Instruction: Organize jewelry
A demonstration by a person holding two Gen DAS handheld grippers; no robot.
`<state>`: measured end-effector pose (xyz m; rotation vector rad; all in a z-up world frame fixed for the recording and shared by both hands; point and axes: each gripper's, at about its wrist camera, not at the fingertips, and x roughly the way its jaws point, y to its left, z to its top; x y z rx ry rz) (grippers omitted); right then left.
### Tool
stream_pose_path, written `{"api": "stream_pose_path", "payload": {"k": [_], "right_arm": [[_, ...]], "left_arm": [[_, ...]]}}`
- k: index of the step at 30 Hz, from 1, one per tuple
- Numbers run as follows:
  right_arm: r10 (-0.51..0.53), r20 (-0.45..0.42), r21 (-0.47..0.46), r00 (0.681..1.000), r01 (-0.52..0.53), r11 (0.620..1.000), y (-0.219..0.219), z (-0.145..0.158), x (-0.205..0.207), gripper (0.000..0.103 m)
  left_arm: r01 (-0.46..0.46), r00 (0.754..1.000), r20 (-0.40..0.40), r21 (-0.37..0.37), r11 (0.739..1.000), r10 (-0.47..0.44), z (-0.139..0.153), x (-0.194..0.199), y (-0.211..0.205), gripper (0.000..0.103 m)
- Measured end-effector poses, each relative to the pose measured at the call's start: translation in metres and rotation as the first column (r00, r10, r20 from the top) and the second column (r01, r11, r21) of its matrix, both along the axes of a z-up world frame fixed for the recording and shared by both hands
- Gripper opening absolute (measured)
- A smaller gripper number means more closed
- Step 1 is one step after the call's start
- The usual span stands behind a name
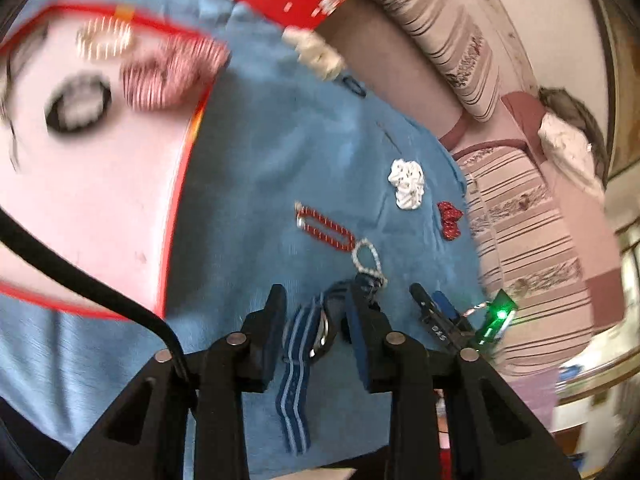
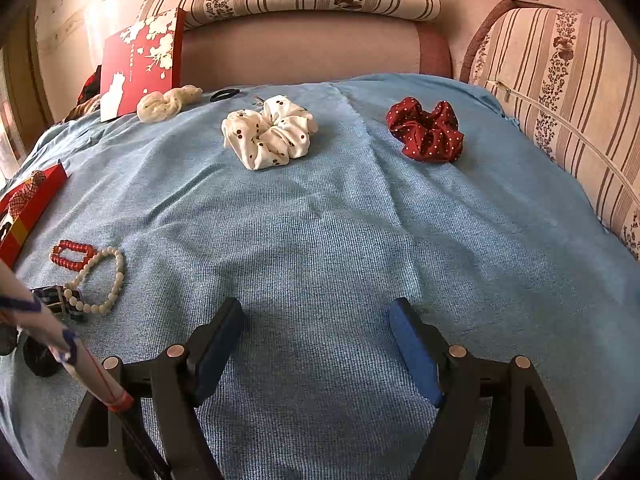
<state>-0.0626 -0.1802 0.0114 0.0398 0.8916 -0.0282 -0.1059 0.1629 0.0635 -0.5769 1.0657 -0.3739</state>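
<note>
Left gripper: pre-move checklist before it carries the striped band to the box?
1. Striped band sits between the left gripper fingers: ok.
2. Grip firm: cannot tell, the fingers show gaps beside the band.
3. Band free of the pearl bracelet: cannot tell; in the left wrist view the beads lie right at the fingertip.
4. Red box open with bare floor space: ok.
5. Right gripper out of the way: ok, open and empty over the blue cloth.
6. Left wrist view sharp enough: not ok, box side is motion-blurred.
</note>
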Motion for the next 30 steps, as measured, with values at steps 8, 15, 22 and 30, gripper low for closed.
{"api": "stream_pose_path", "payload": {"k": [8,15,22,30], "right_arm": [[0.001,0.000,0.001,1.000,-0.001,1.000,0.000,0.000,0.000,0.080],[0.000,0.000,0.000,1.000,0.000,1.000,0.001,0.000,0.000,0.081],[0.000,0.000,-0.002,1.000,0.000,1.000,0.001,0.000,0.000,0.081],[0.002,-0.004,-0.019,1.000,-0.002,1.000,0.003,0.000,0.001,0.080]], "left_arm": [[0.197,0.968,0.078,0.355,0.914,-0.239,0.015,-0.027,-0.062,0.045],[0.307,0.929,0.032,0.492,0.815,-0.369,-0.016,-0.032,-0.109,0.046],[0.277,0.933,0.024,0.589,0.759,-0.359,-0.029,-0.026,-0.117,0.028],[0.151,0.985,0.054,0.171,0.974,-0.162,0.015,-0.025,-0.036,0.026]]}}
